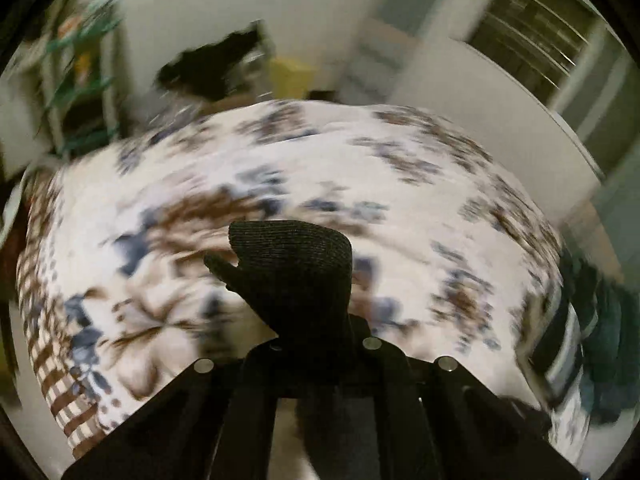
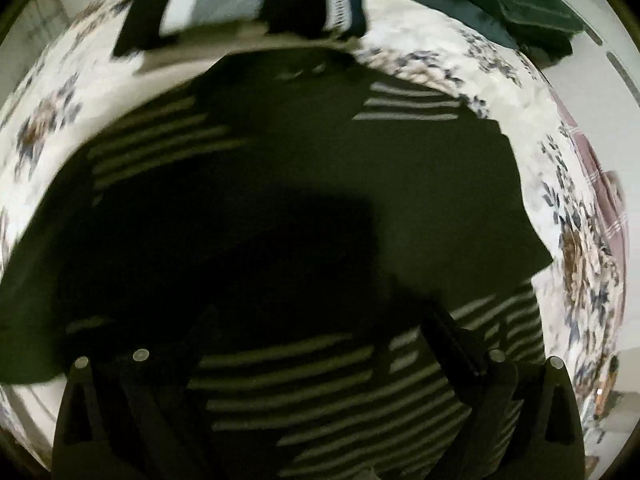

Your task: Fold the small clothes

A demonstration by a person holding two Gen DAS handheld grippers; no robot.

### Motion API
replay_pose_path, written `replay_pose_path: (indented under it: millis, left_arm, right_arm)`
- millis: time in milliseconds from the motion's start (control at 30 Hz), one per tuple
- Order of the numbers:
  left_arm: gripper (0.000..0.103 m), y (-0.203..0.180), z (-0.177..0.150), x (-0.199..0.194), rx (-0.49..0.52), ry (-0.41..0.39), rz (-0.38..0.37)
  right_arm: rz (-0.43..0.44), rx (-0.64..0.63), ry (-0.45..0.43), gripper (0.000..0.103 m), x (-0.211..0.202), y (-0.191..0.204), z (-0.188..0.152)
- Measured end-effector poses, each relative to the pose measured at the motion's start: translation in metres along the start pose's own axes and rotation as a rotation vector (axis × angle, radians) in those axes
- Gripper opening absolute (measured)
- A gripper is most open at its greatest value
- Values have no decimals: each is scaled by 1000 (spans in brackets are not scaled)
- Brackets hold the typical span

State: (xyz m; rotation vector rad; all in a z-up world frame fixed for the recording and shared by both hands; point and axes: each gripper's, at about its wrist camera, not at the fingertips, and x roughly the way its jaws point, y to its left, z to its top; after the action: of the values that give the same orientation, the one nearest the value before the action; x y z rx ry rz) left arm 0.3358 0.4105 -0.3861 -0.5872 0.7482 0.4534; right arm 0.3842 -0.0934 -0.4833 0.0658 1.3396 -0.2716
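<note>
left wrist view: mounted behind the left tongs [image 1: 316,320], looking forward and slantwise down over the floral bedspread [image 1: 400,200] from some height, far wall and a window [image 1: 540,28] in the upper part, heavily blurred. right wrist view: mounted behind the right tongs [image 2: 320,360], facing almost straight down, close above a dark striped garment [image 2: 320,380] spread on the bed. shared by both: the same bedspread [image 2: 500,92], and the green and striped clothes [image 1: 588,320] piled at its edge [image 2: 440,0].
</note>
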Motion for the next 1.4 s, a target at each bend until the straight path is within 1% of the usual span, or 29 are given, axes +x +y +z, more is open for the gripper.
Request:
replay_pose_path:
  millis: [67, 100, 133, 200, 233, 267, 300, 367, 467, 567, 600, 667, 700, 733, 767, 833, 867, 900, 933, 967, 1033, 1067, 1100, 1167, 1200, 1267, 1333, 1367, 1400]
  left_arm:
    - [4, -42, -5, -8, 57, 4, -51]
    - [4, -71, -11, -11, 96, 11, -80]
    - [4, -104, -20, -14, 133, 24, -128]
    - [4, -166, -44, -15, 215, 66, -183]
    - [4, -206, -65, -15, 262, 95, -235]
    - [4, -230, -79, -14, 289, 114, -261]
    - [4, -271, -107, -10, 334, 153, -299]
    - [4, -325, -148, -2, 378, 218, -361]
    - [4, -412, -228, 8, 473, 324, -435]
    - [4, -478, -311, 18, 582, 427, -471]
    - [5, -491, -330, 22, 606, 452, -468]
    - [6, -513, -373, 34, 653, 524, -443]
    - [9, -519, -389, 39, 678, 550, -417]
    - [9, -527, -404, 36, 707, 559, -390]
    - [9, -533, -416, 38, 743, 558, -347]
    - [22, -529, -428, 40, 796, 544, -272]
    - [36, -526, -429, 41, 806, 539, -252]
    - [50, -515, -426, 38, 802, 529, -236]
    - [57, -502, -422, 32, 782, 510, -209]
    - [67, -488, -415, 25, 761, 494, -181]
    - [69, -457, -405, 7, 717, 447, -124]
    - [74, -438, -399, 1, 699, 423, -86]
    - [84, -415, -394, -6, 681, 406, -28]
    - [87, -368, -392, -11, 648, 396, 94]
    - [87, -349, -394, -11, 637, 402, 136]
    - [87, -306, -402, 0, 625, 451, 244]
    - [87, -277, -410, 11, 618, 467, 327]
    - [87, -266, -412, 15, 601, 477, 332]
    - [91, -257, -414, 18, 577, 488, 316]
  right_arm:
    - [34, 48, 5, 102, 5, -24, 12]
    - [62, 76, 13, 102, 7, -37, 18]
    - [90, 102, 25, 102, 10, -52, 23]
    - [120, 155, 28, 103, 11, -81, 32]
    - [127, 174, 30, 103, 12, -96, 35]
    - [132, 194, 36, 103, 14, -116, 38]
    - [135, 216, 41, 103, 15, -135, 39]
    - [136, 257, 50, 103, 17, -176, 42]
    - [114, 310, 59, 103, 21, -239, 41]
    - [92, 352, 77, 103, 30, -299, 39]
    - [90, 365, 87, 103, 33, -317, 37]
    - [99, 394, 113, 103, 41, -351, 33]
    - [114, 404, 124, 103, 44, -365, 30]
    - [134, 415, 136, 103, 48, -378, 28]
    - [154, 425, 145, 103, 51, -391, 27]
    - [209, 443, 163, 103, 56, -411, 24]
    - [251, 449, 174, 103, 57, -422, 23]
    - [278, 452, 182, 103, 58, -428, 22]
    - [297, 449, 191, 103, 57, -431, 21]
    - [322, 438, 203, 103, 56, -435, 21]
    - [367, 412, 222, 102, 53, -438, 23]
    - [388, 402, 228, 102, 50, -436, 24]
    - [422, 386, 238, 102, 50, -432, 26]
    - [477, 364, 256, 102, 50, -419, 33]
    - [504, 353, 263, 102, 52, -411, 38]
    - [561, 332, 271, 101, 58, -387, 53]
    - [587, 304, 263, 92, 64, -363, 68]
    - [603, 286, 258, 92, 69, -348, 78]
    - [612, 272, 263, 92, 76, -333, 89]
